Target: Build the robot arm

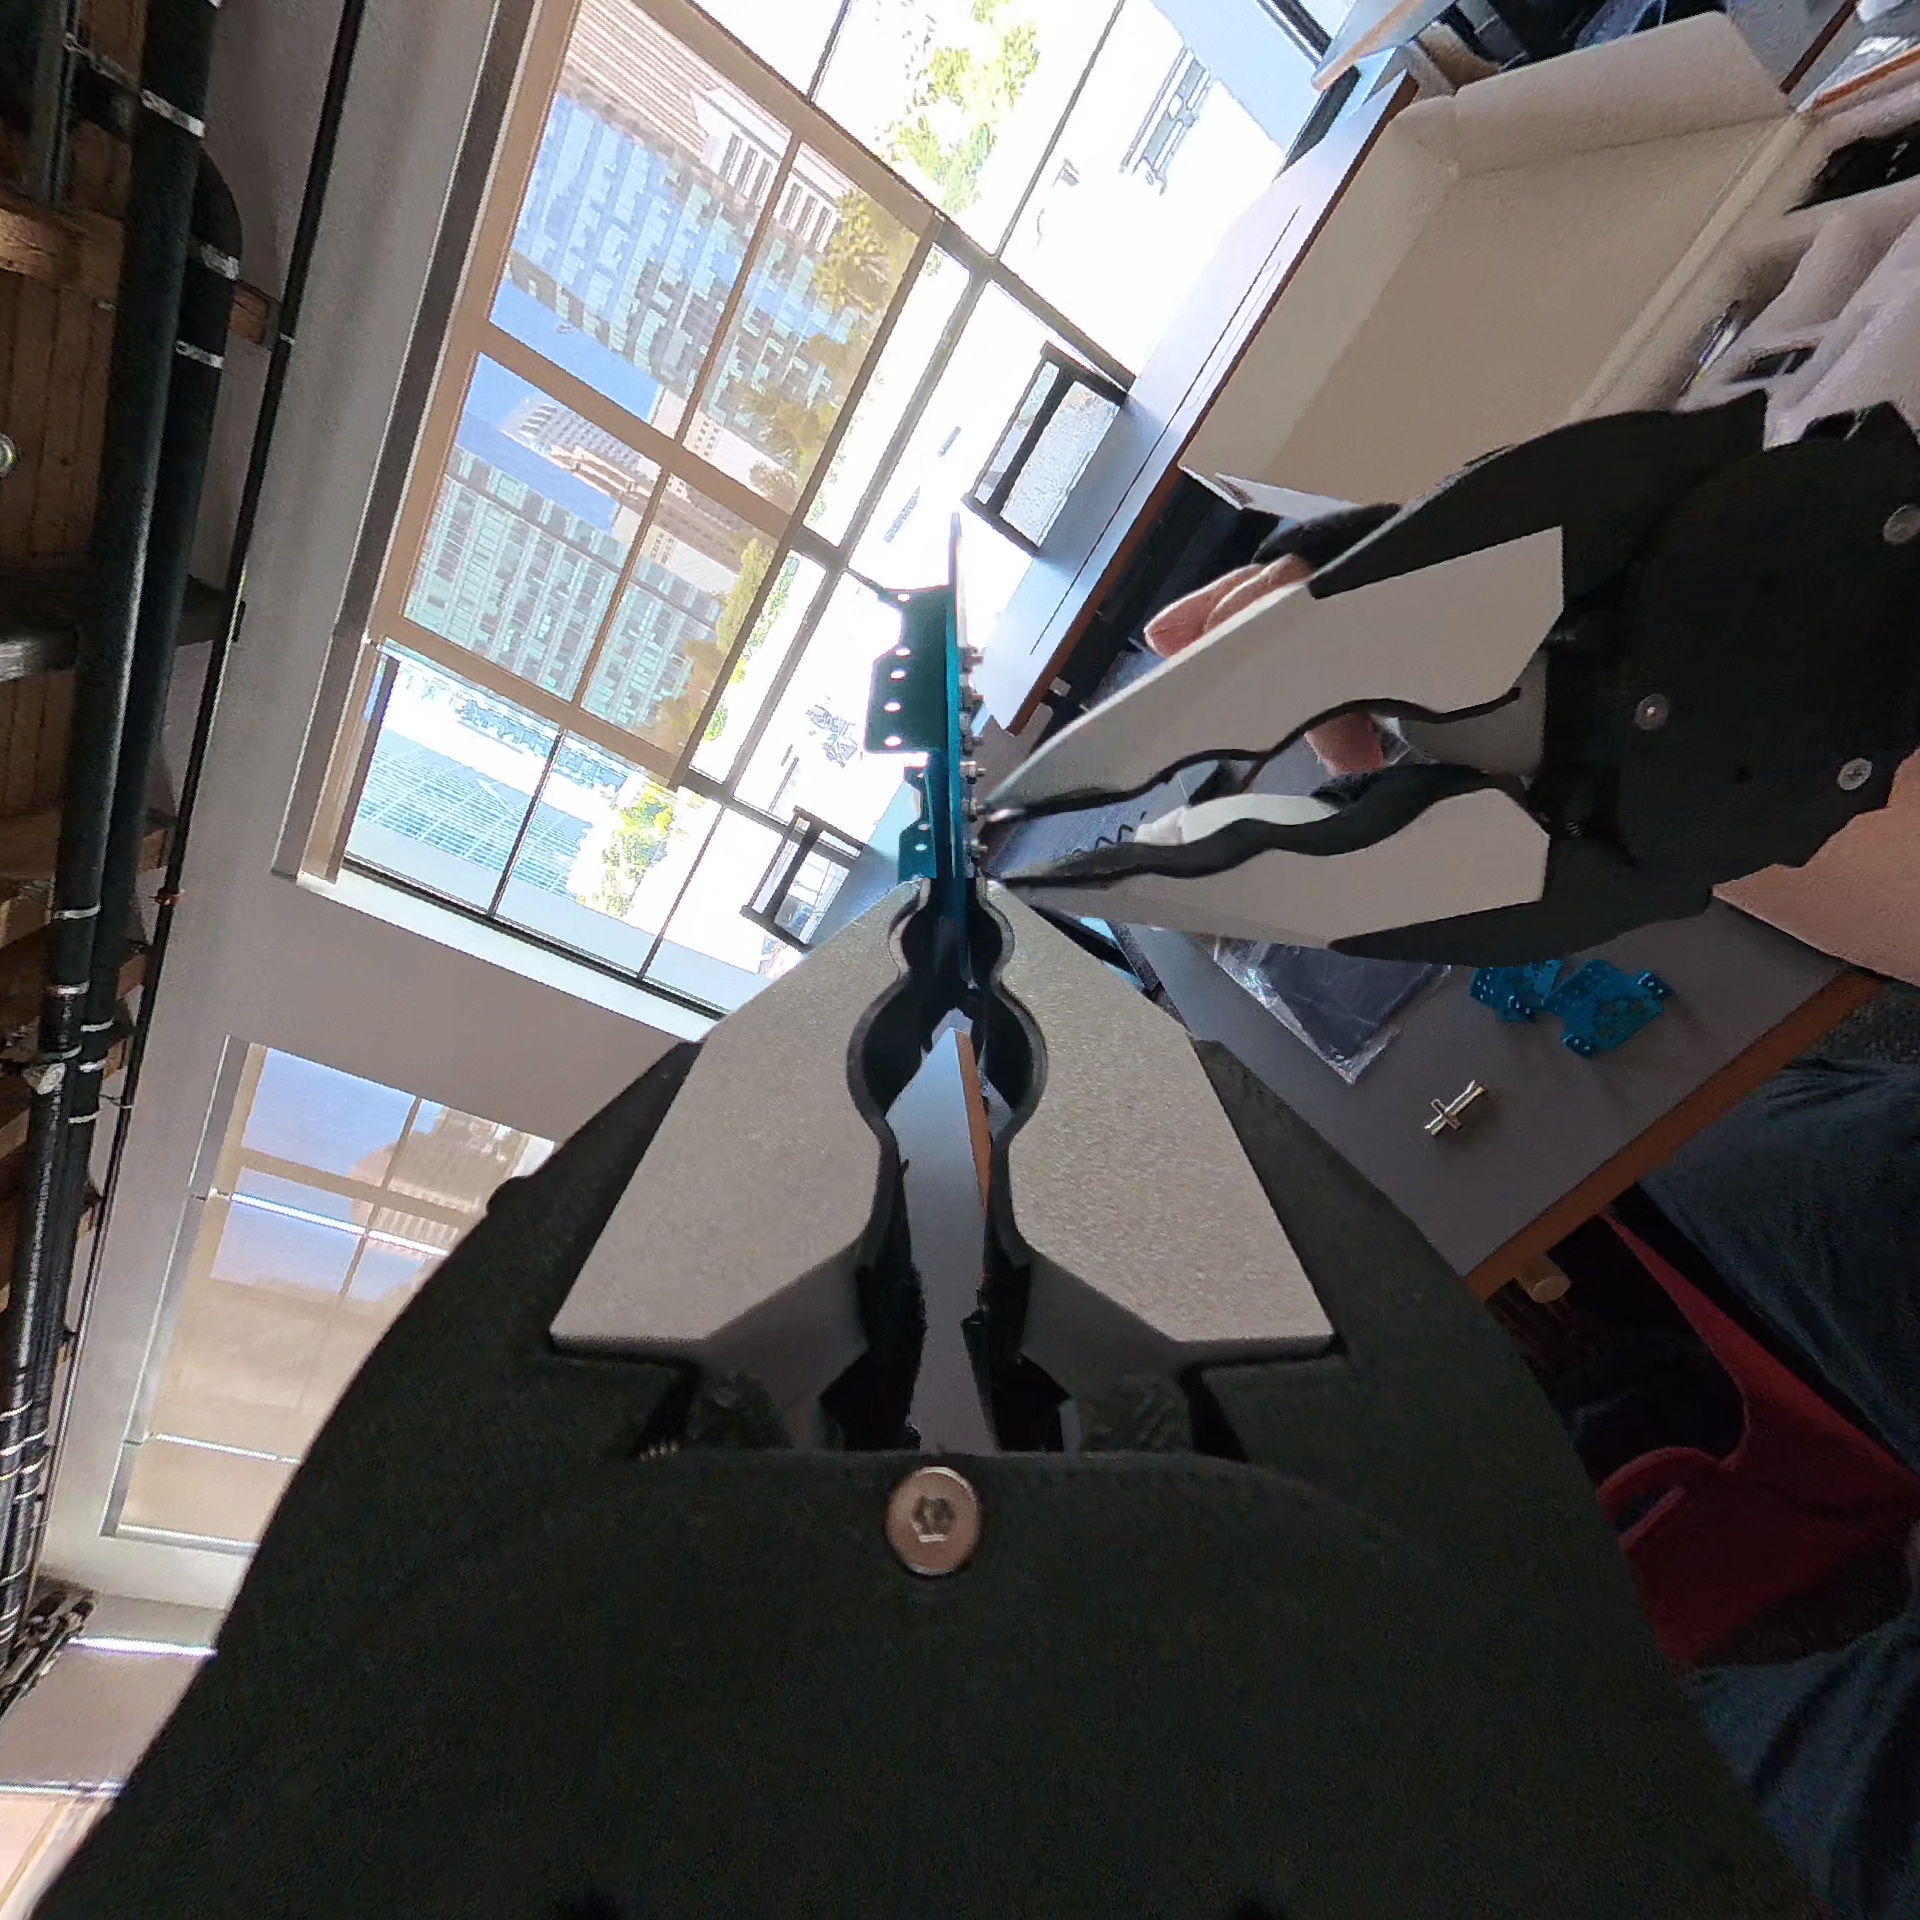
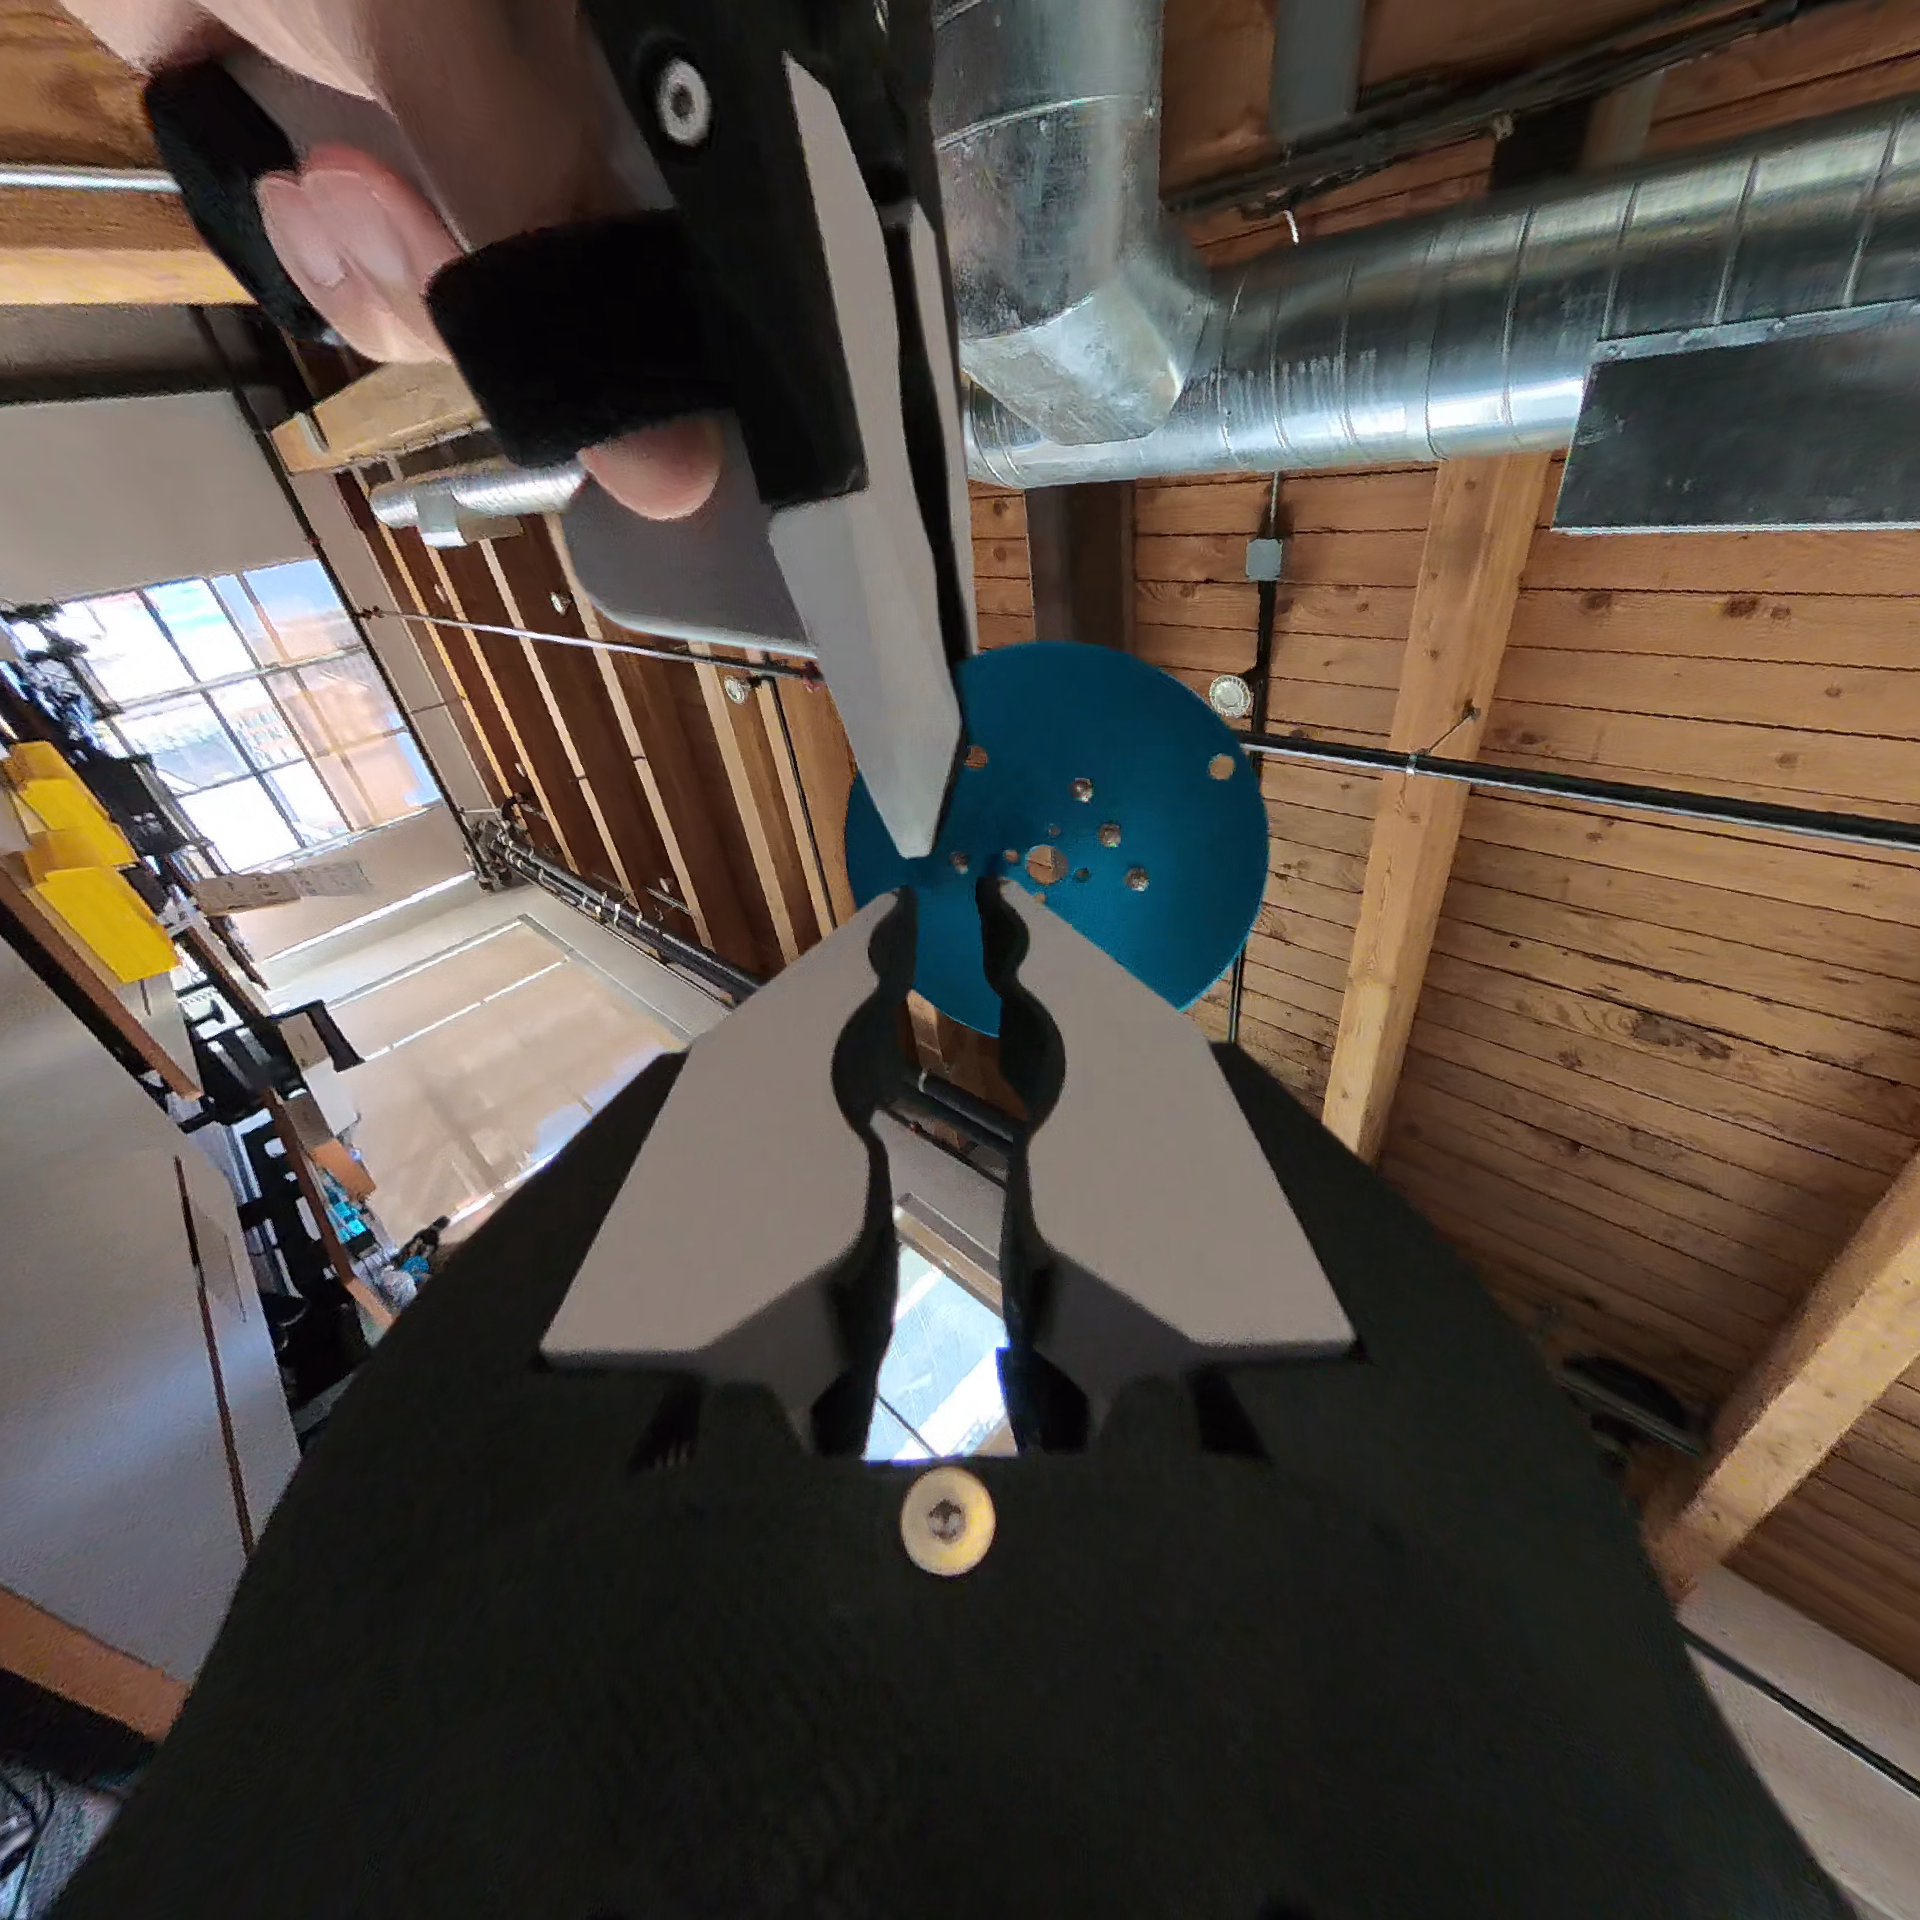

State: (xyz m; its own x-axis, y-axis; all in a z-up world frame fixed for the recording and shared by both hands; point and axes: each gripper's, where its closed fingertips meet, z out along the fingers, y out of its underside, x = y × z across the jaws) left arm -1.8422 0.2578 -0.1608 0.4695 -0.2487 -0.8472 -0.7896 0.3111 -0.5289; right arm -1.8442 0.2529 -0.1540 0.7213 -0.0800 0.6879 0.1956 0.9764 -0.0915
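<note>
My left gripper [image 1: 948,899] is shut on the rim of a blue metal disc [image 1: 935,831], seen edge-on and held up in the air. A blue bracket [image 1: 902,675] with holes is fixed to its far side. In the right wrist view the disc [image 2: 1122,810] faces me, with several holes and small screws around its centre. The left gripper [image 2: 914,821] clamps its left edge from above. My right gripper [image 2: 940,891] has its jaws a narrow gap apart, with the tips at the disc's face beside a screw and nothing seen between them. It reaches in from the right in the left wrist view [image 1: 992,850].
A dark grey table [image 1: 1558,1143] with a wooden edge lies to the right. It carries loose blue metal parts [image 1: 1569,1003], a small metal T-shaped piece [image 1: 1455,1107] and a plastic bag [image 1: 1320,987]. White boxes [image 1: 1455,260] stand farther off. Metal ducts [image 2: 1351,343] run along the wooden ceiling. Less than 4 cm separates the two grippers' tips.
</note>
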